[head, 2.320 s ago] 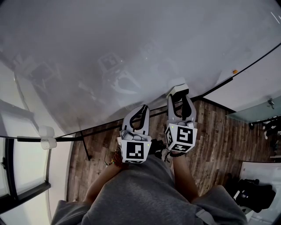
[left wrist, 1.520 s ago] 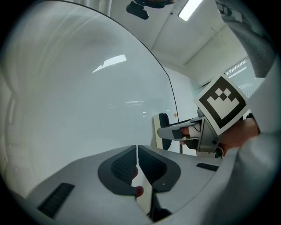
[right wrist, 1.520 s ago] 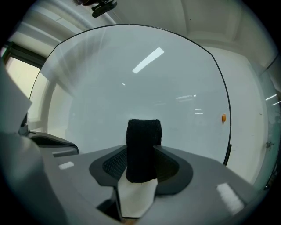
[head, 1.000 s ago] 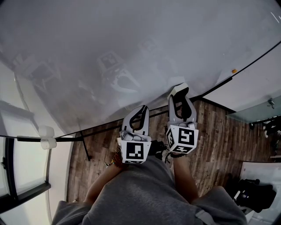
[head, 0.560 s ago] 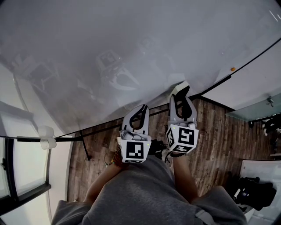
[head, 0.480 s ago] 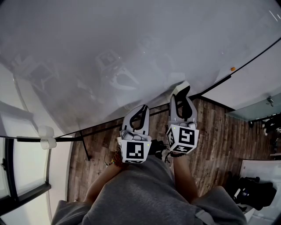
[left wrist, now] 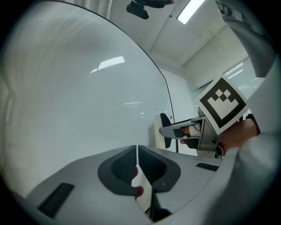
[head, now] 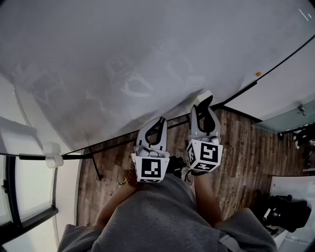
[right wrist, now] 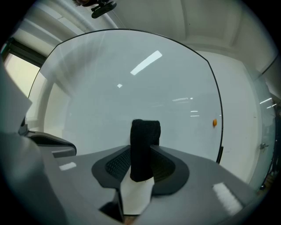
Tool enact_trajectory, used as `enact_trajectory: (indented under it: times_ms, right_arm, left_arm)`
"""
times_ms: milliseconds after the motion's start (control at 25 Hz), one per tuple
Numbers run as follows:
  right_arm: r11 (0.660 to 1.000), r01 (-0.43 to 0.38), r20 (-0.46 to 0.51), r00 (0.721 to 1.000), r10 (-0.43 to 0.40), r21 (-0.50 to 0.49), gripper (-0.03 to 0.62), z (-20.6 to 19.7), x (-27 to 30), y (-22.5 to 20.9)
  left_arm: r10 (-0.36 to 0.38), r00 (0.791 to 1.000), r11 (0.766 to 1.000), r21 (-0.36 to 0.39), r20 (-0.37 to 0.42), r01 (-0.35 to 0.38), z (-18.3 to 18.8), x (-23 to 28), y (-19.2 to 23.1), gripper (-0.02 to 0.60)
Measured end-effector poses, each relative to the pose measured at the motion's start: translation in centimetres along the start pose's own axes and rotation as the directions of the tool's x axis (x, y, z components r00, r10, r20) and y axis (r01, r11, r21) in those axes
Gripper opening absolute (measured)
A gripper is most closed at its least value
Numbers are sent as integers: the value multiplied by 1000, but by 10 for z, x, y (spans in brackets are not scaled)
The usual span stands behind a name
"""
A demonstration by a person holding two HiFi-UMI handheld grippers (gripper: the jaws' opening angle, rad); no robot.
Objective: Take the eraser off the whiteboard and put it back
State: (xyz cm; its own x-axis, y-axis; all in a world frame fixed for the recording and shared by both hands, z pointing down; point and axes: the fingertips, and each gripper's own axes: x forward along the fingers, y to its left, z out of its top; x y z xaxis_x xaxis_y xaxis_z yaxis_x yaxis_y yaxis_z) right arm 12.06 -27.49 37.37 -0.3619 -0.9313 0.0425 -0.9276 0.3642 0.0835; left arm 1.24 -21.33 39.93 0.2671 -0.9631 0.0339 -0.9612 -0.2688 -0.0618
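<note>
Eraser (right wrist: 145, 147) — right gripper (right wrist: 141, 166) jaws just closing, clamped on it to pull it off whiteboard (right wrist: 131, 83); left gripper (left wrist: 138, 165) clenched, empty.

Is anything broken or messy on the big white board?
No, nothing stands out. The whiteboard shows no cracks, the eraser looks whole, and only a small orange dot sits near the board's edge.

Dark wood-plank floor (head: 246, 152), black-framed window (head: 29, 182) at left, strip light (left wrist: 191, 9) overhead.
</note>
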Motion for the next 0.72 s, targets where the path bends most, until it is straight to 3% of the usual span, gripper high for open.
enact_trajectory:
  times_ms: [720]
  right_arm:
    - [1000, 19, -1, 1000, -19, -10, 133, 5, -27, 1]
  left_arm:
    - [-31, 999, 1000, -7, 11, 31, 8, -18, -16, 8]
